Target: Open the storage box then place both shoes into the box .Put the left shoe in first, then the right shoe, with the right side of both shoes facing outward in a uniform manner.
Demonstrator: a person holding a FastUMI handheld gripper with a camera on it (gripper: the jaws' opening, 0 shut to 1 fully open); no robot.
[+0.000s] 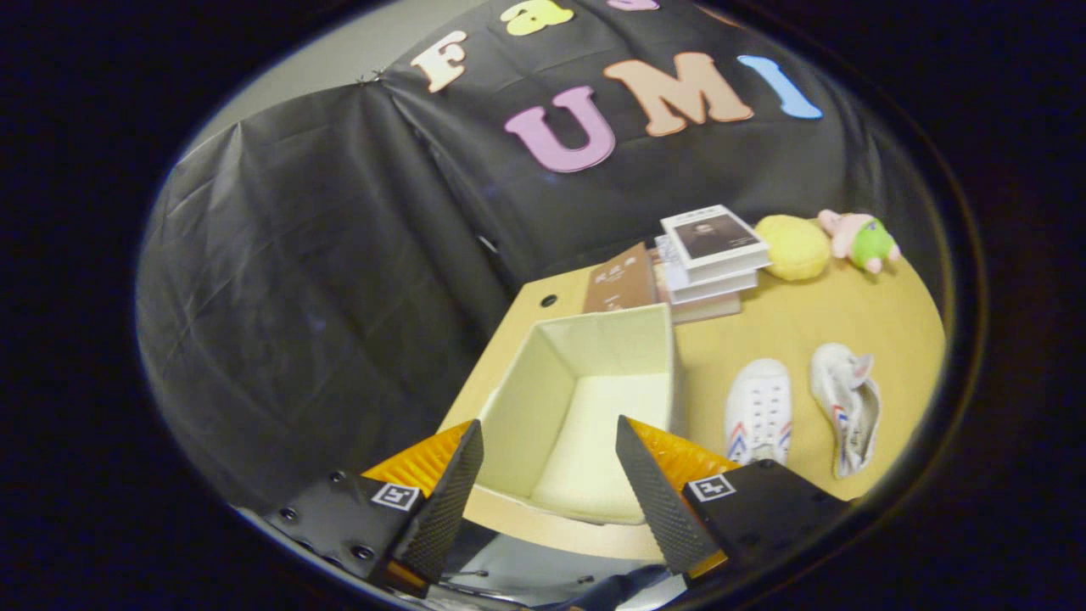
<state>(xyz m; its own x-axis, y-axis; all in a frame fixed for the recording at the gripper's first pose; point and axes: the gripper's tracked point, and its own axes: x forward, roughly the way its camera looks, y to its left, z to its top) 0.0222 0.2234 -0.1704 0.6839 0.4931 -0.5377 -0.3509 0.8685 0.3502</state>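
While spread wide, tongs [550, 428] above lidless storage box [585, 399], empty-handed.

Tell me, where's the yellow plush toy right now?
The yellow plush toy sits at the far end of the table, between the stack of books and the pink-and-green toy, well beyond the open fingers.

The gripper [550, 441] hangs with its fingers spread wide, nothing between them, and they cover the near corners of the open box [585, 399]. Its front wall is mostly out of sight. The brown book [622, 280] is partly tucked behind the box rim. Writing on the stacked books [711, 255] is too small to read. The tipped-over shoe [844, 407] is too distorted to tell left from right.
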